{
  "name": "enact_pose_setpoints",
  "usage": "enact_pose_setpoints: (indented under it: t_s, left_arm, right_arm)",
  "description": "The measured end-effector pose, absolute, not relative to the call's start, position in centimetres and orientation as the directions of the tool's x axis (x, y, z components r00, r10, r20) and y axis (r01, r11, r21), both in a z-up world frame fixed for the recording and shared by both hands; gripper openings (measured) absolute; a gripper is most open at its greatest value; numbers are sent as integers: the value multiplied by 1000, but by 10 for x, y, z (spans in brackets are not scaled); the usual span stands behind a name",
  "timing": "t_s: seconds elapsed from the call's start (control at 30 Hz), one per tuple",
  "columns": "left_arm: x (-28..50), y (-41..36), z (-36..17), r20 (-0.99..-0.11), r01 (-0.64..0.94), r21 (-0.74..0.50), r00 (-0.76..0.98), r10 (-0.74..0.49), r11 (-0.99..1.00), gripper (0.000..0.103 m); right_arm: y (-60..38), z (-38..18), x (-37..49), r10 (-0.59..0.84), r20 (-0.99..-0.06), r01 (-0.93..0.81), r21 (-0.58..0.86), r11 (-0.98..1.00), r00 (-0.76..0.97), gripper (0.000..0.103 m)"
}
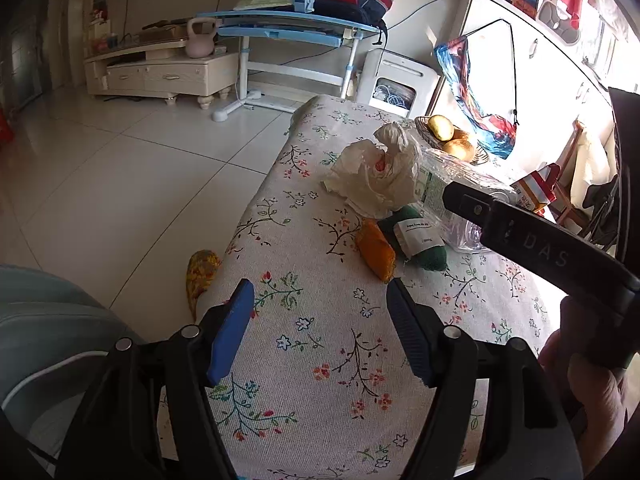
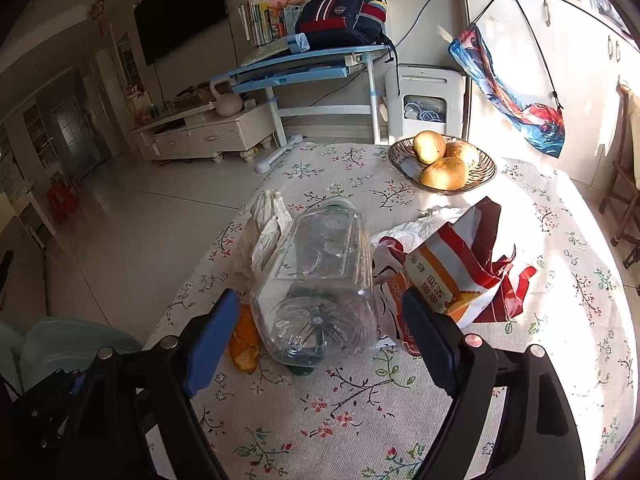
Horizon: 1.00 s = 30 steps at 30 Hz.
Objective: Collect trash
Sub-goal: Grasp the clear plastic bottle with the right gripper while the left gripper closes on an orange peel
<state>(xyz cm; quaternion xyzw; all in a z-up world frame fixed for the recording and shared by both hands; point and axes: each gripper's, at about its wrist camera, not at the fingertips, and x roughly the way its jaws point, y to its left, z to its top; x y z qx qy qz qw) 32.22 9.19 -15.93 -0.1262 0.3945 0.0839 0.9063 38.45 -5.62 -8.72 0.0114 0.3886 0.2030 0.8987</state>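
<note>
1. Left hand-held gripper [image 1: 320,312]: hovering over the near part of the floral-clothed counter [image 1: 320,380], jaws spread wide, blue pads [image 1: 232,332] gripping nothing.
2. Crumpled white tissue [image 1: 376,176]: lying on the counter beyond the left hand-held gripper, well apart from its pads, touching the bottle's left side.
3. Orange wrapper [image 1: 376,250]: lying just ahead of the left hand-held gripper's right finger, resting against a dark green packet [image 1: 420,240] with a white label.
4. Clear plastic bottle [image 2: 320,280]: lying on its side, base facing the right wrist camera, sitting partly over the green packet, between the tissue [image 2: 268,232] and a snack bag.
5. Right hand-held gripper [image 2: 320,328]: jaws spread wide to either side of the bottle's base, not closing on it; contact between the pads and the bottle not clear.
6. Red, white and orange snack bag [image 2: 460,268]: lying torn open just right of the bottle, touching it, with the right finger in front of its lower left corner.
7. Woven bowl [image 2: 476,176] holding three yellow fruits [image 2: 444,172]: standing at the far side of the counter, well apart from the trash.
</note>
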Motion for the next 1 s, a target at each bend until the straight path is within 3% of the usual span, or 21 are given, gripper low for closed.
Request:
enact_pose_setpoints:
  t_s: [0.07,0.47,0.7,0.83,0.9,0.93,1.0]
  left_arm:
    - [327,90,-160,-738,-248,-157,673,53,956,66]
    - [363,82,-168,-758,-234,-141,650,48,962,66]
    - [386,79,-175,-785,-240,-113,617,61,964,66]
    - [396,74,-183,-799,-228,-79,597,75,970,66]
    - [400,73,-186,-802,-232,-67,591,86,970,66]
    - [401,73,-187,-802,-235,-71,591,84,969,63]
    - [402,73,-190,-804,-235,-82,590,75,969,47]
  right_arm:
    - [-56,-90,388,380,-702,-363,183,913,602,59]
    - [-93,-64,318,414,-637,-416,157,896,651,58]
    - [-131,-92,261,379,-704,-407,138,903,601,57]
    - [-142,-109,262,353,-743,-386,138,912,568,59]
    - [-143,-110,267,352,-743,-375,147,915,568,73]
    - [-143,-109,267,353,-739,-375,146,916,574,75]
    - [-139,-106,268,346,-731,-379,129,916,588,79]
